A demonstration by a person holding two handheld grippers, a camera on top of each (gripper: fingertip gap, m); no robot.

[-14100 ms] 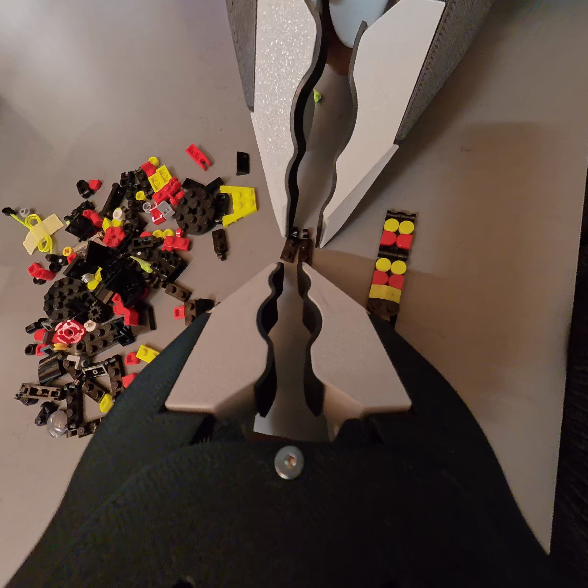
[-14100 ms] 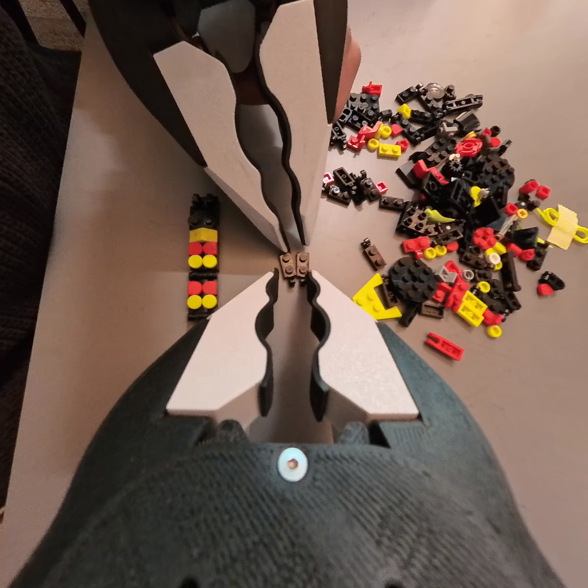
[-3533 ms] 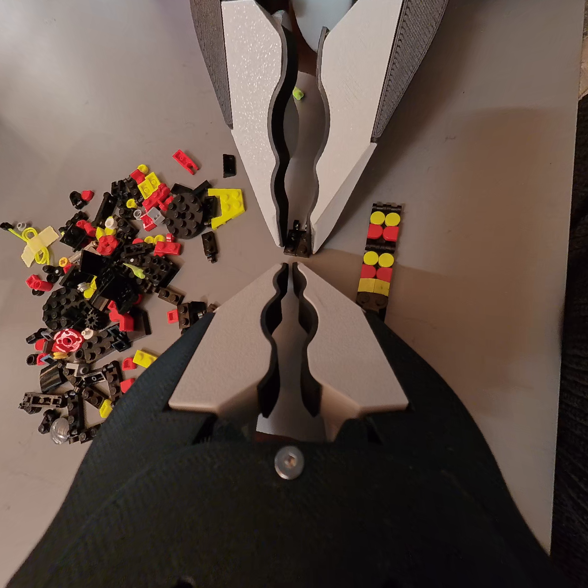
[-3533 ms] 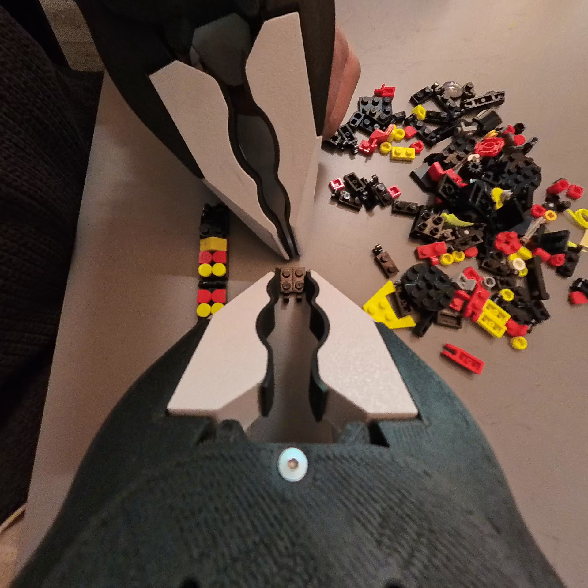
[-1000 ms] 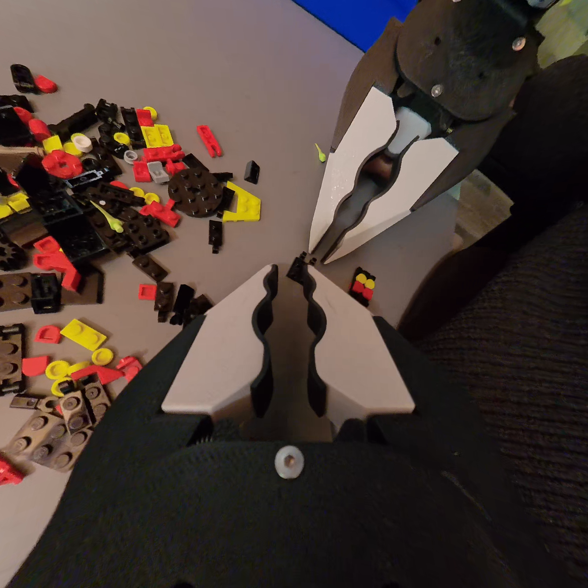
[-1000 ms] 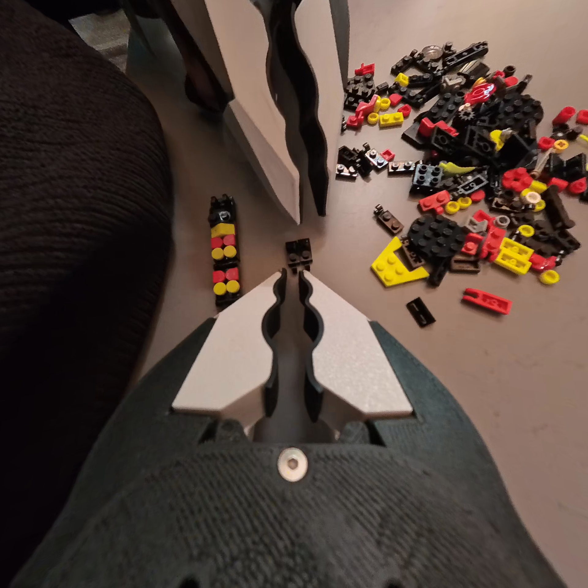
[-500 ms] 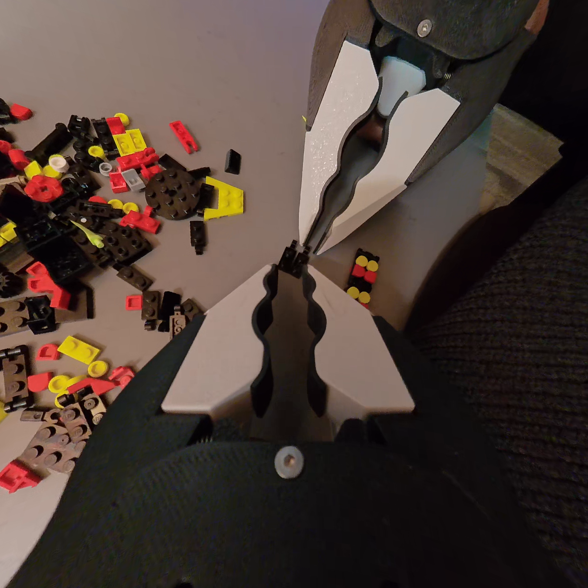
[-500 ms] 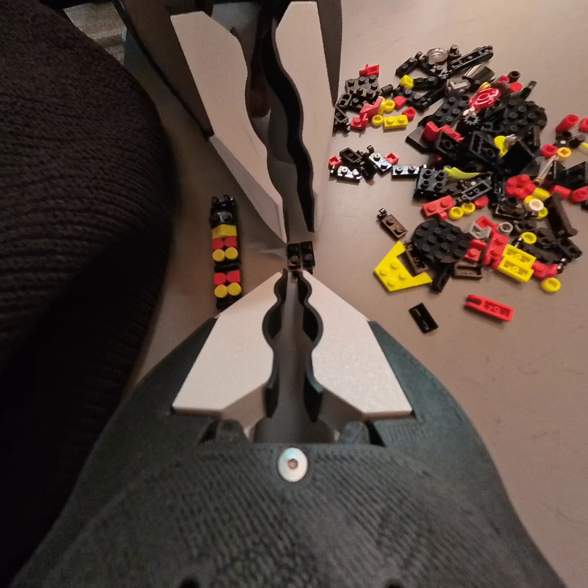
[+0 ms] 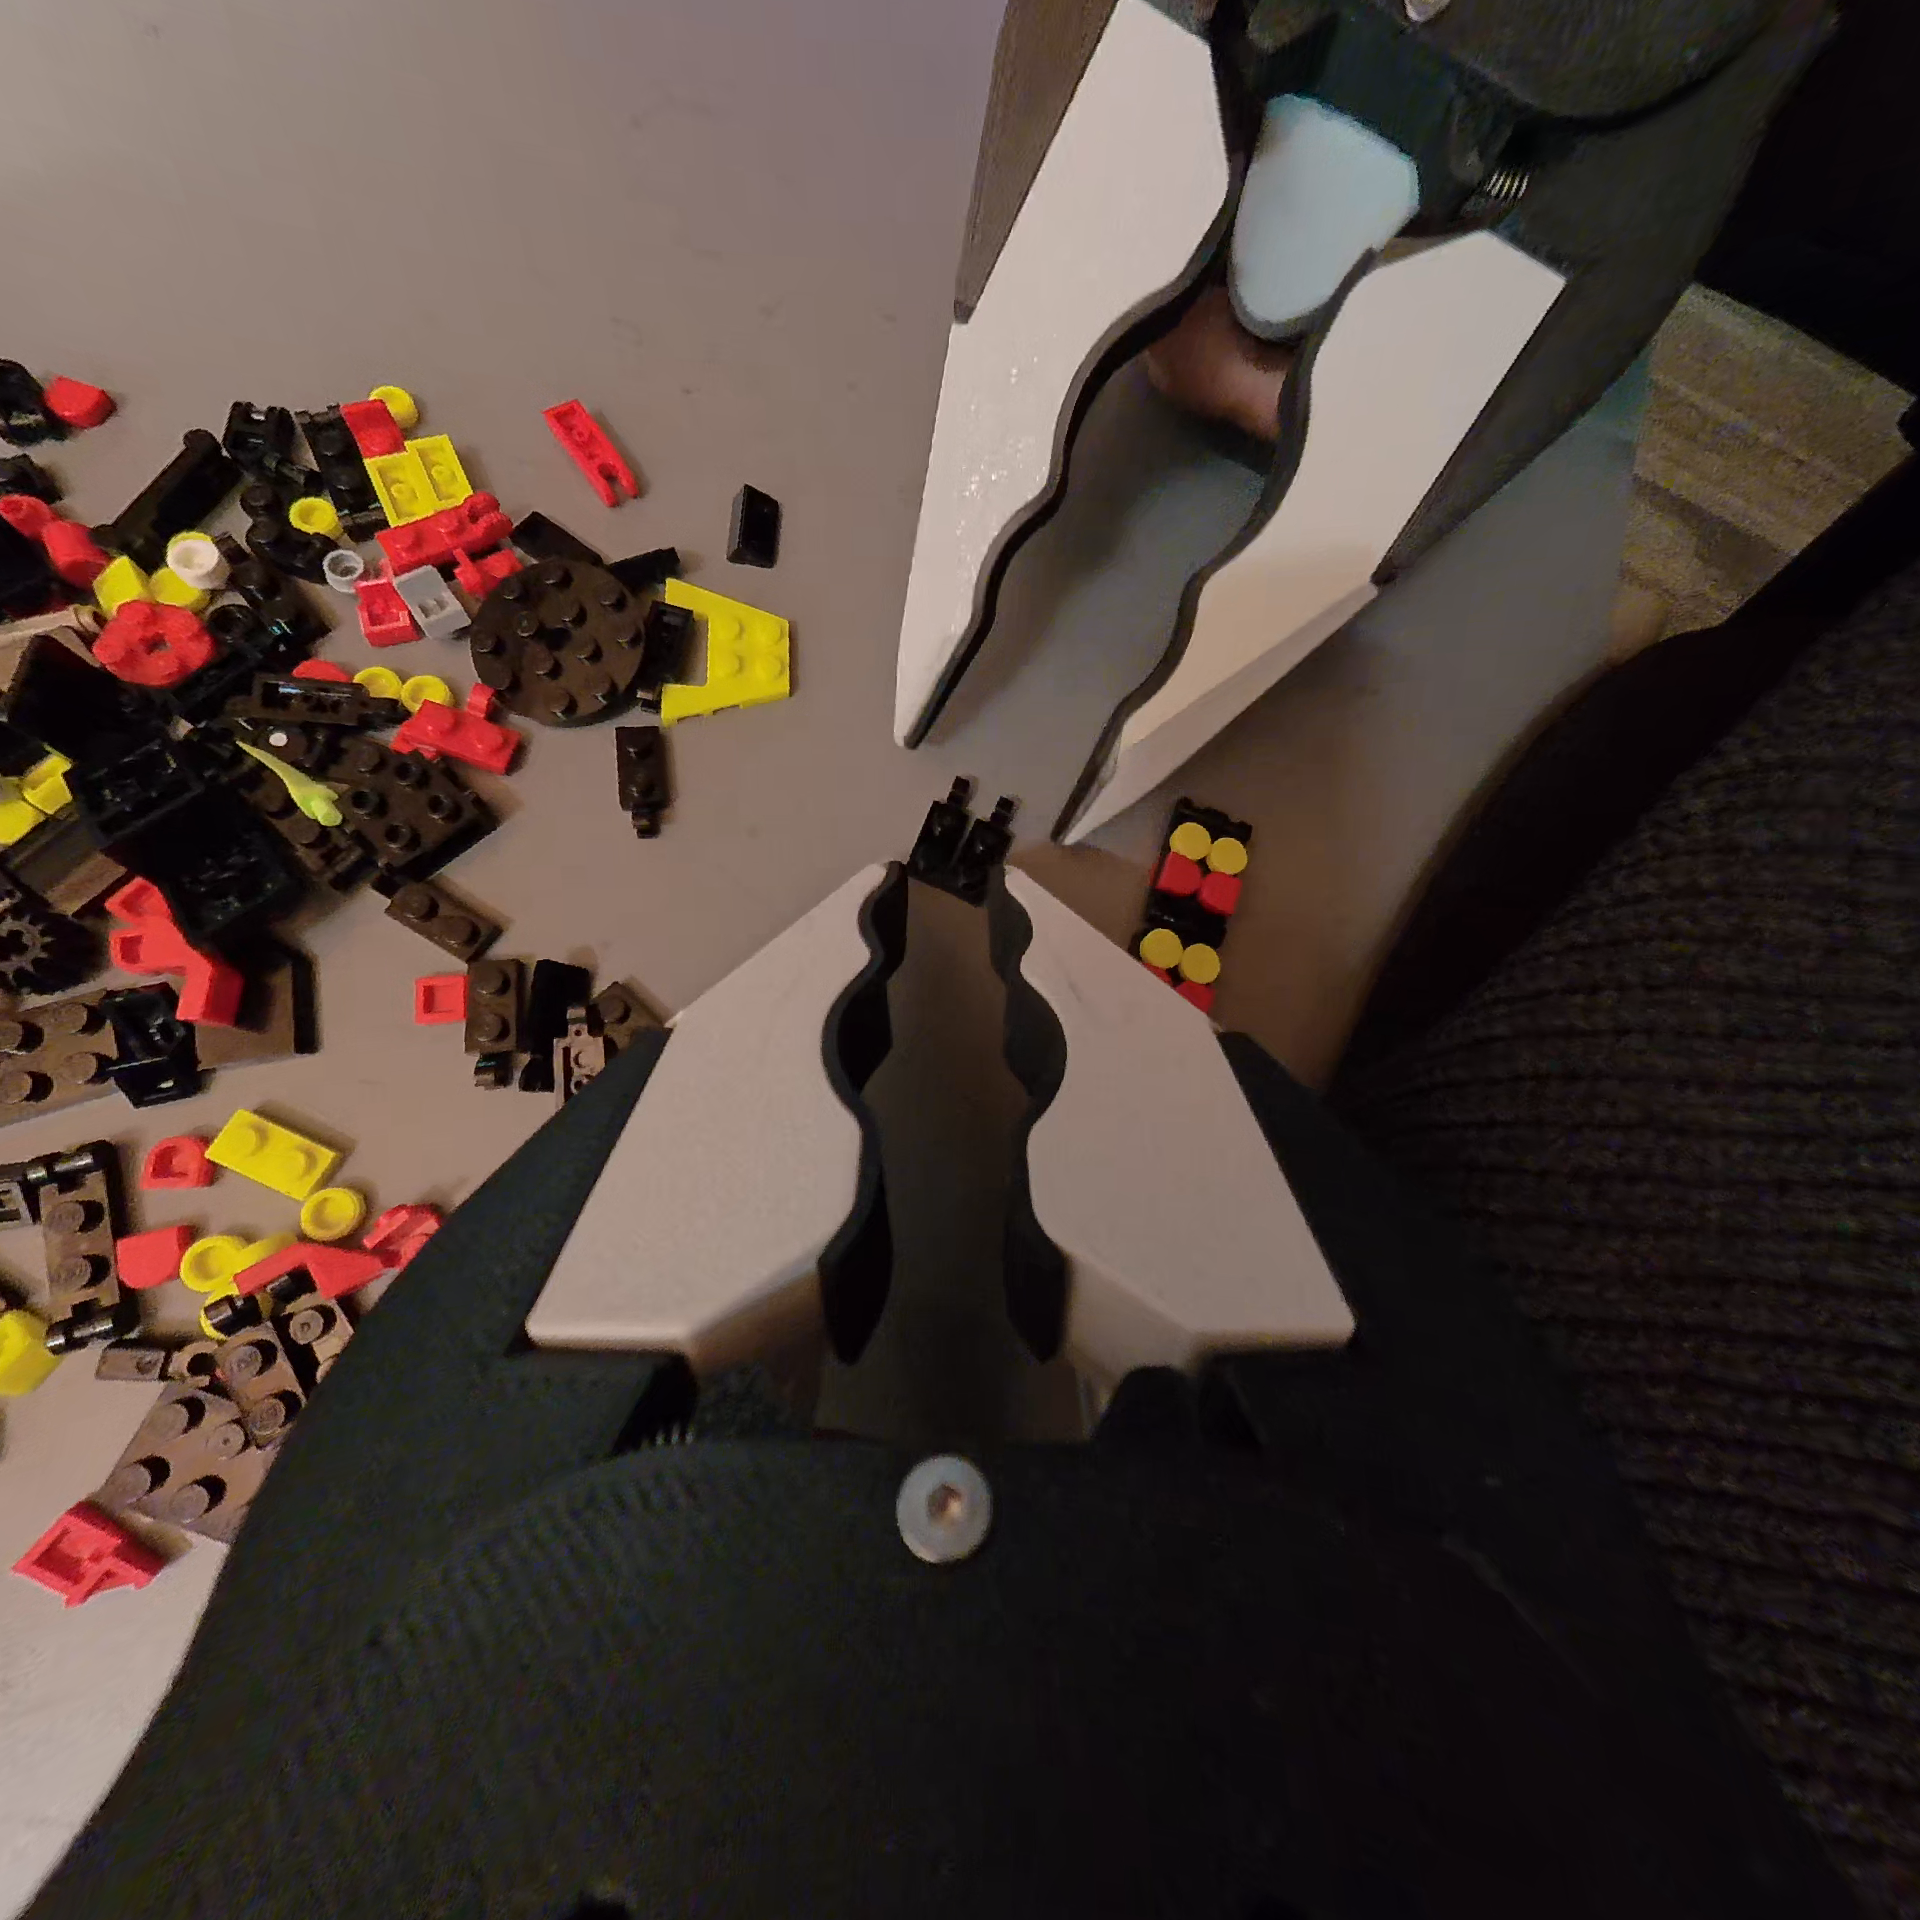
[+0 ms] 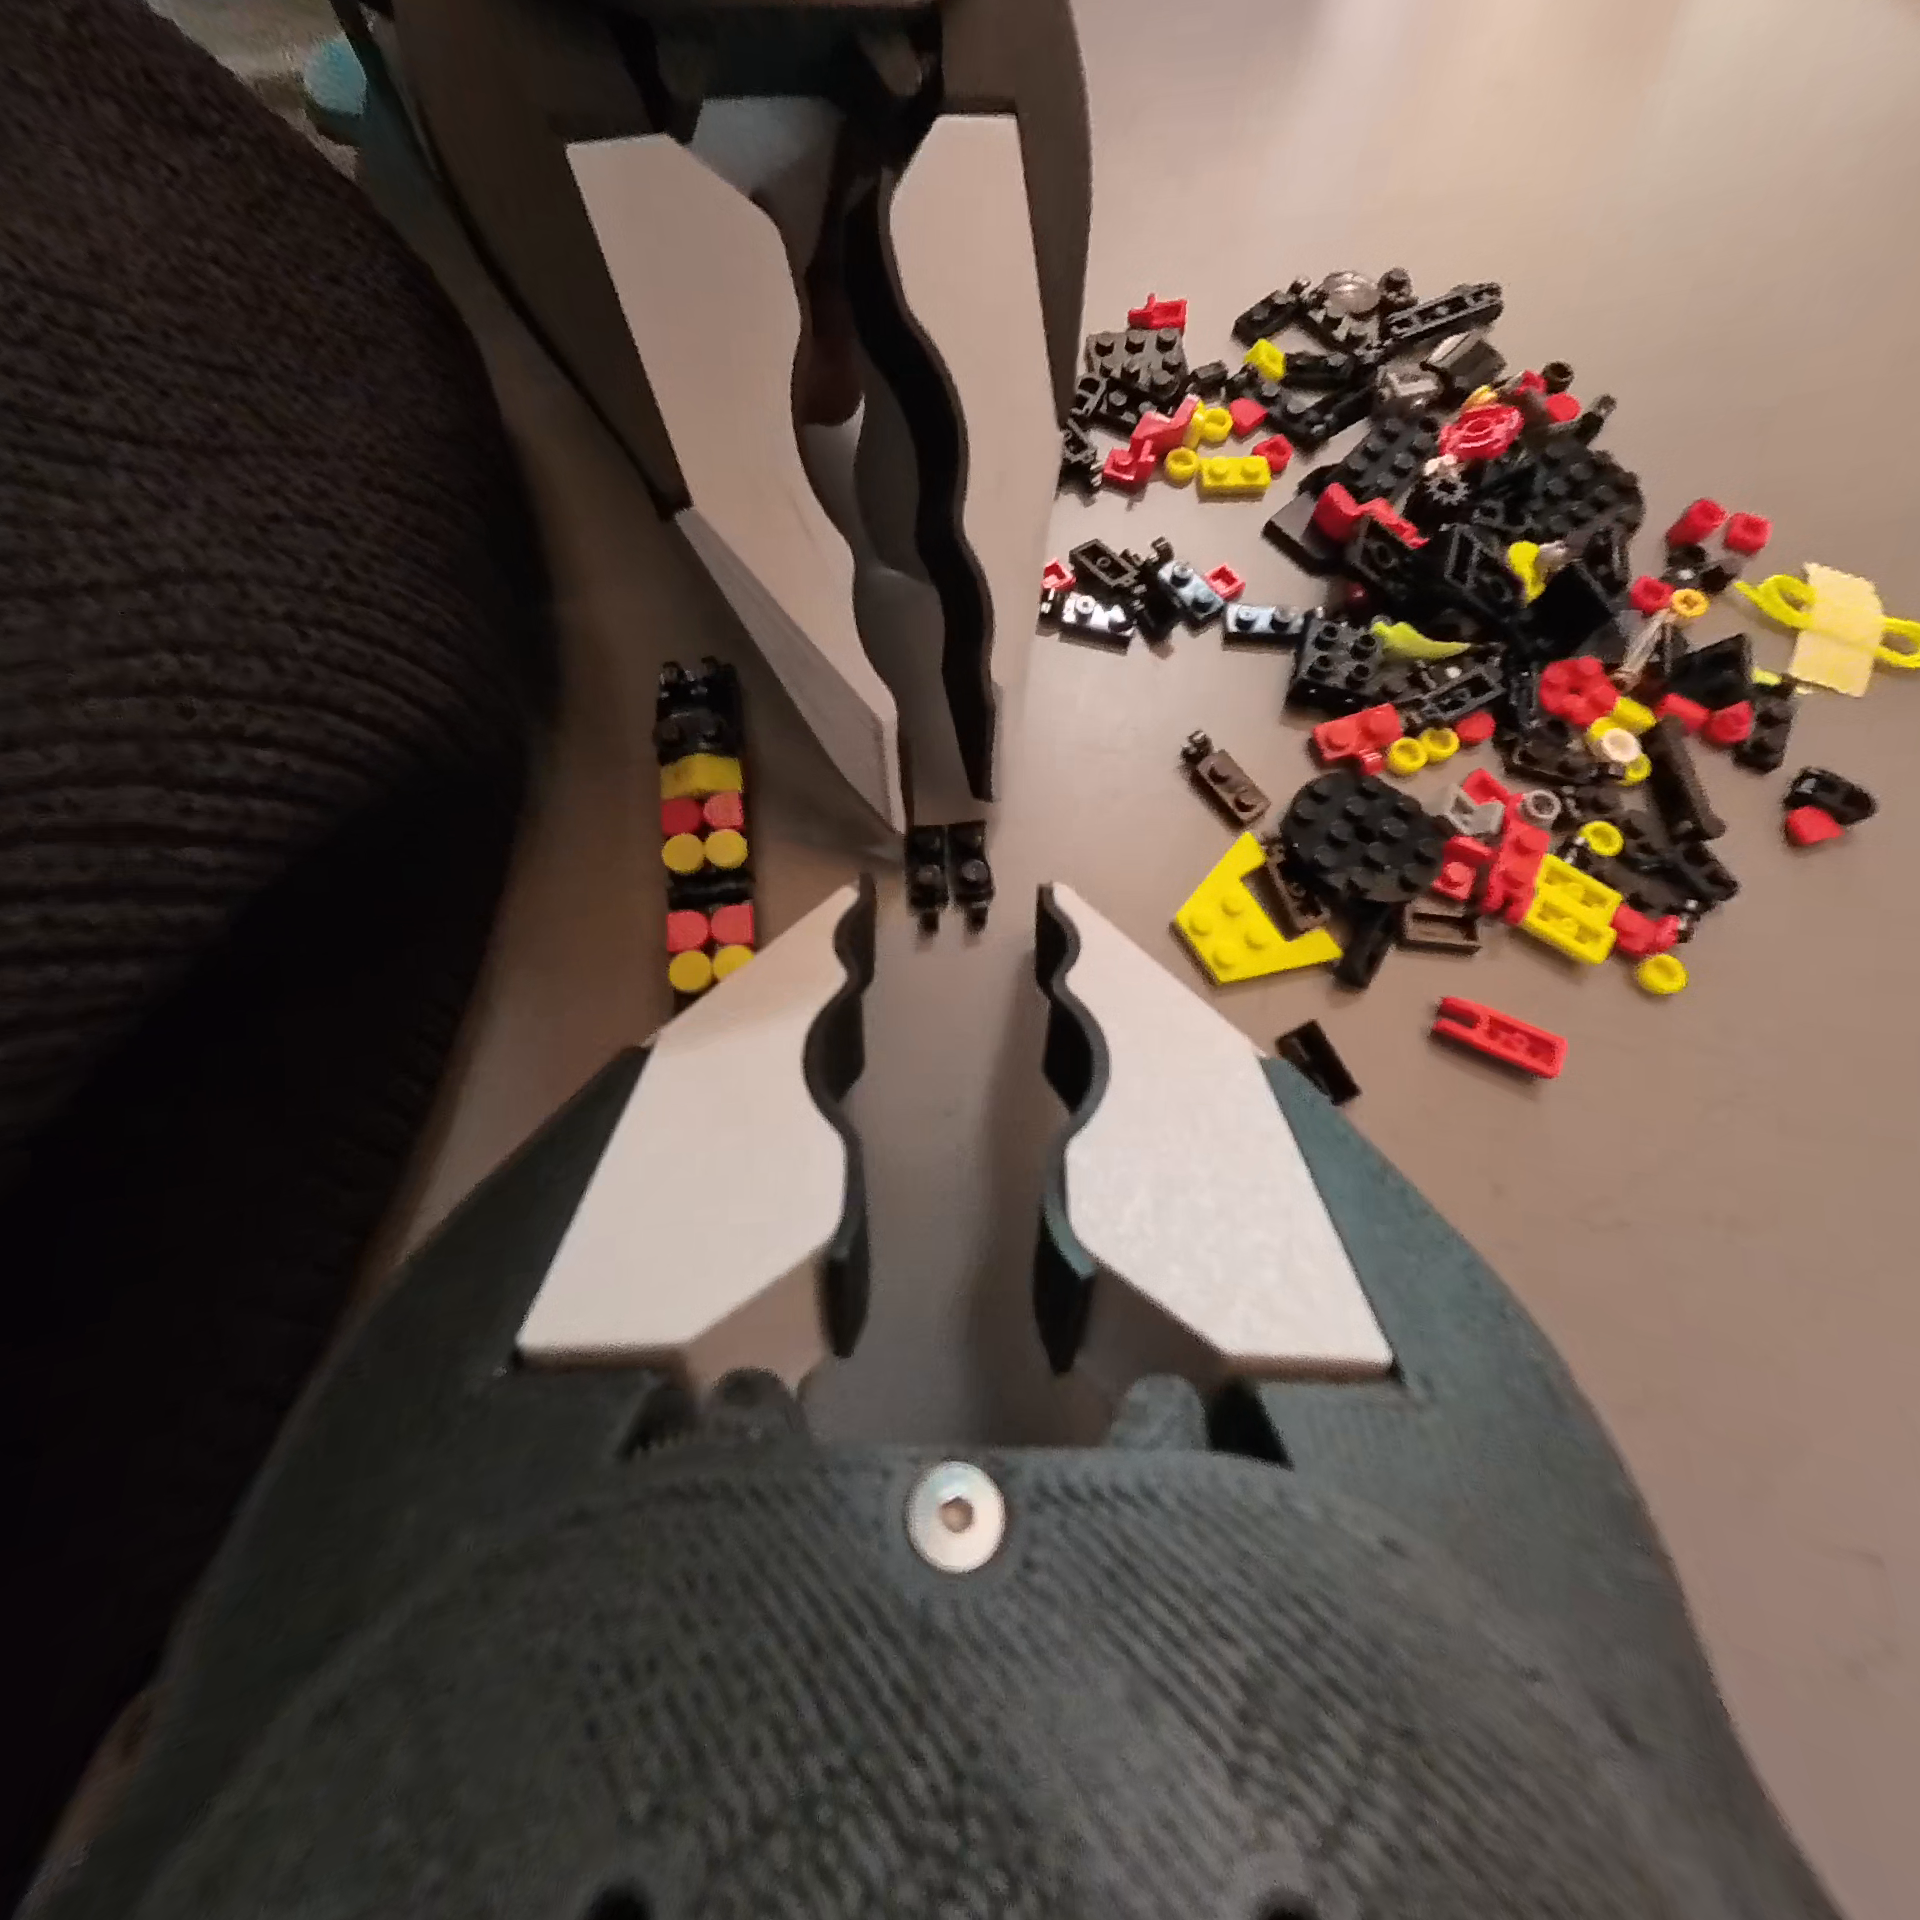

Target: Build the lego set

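Dim warm indoor light. Surface (image 9: 520,208) evenly lit, brighter away from the dark knit fabric (image 9: 1662,1143). Right wrist view softly blurred around brick pile (image 10: 1455,623); wide-angle bending at edges.

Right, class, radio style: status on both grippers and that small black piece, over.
Left gripper shut on small black piece. Right gripper open, tips apart from it. Striped assembly flat on table beside them. Nothing in the way.

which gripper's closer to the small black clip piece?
Left. The left gripper is shut on the small black clip piece; the right gripper is open, tips just short of it.
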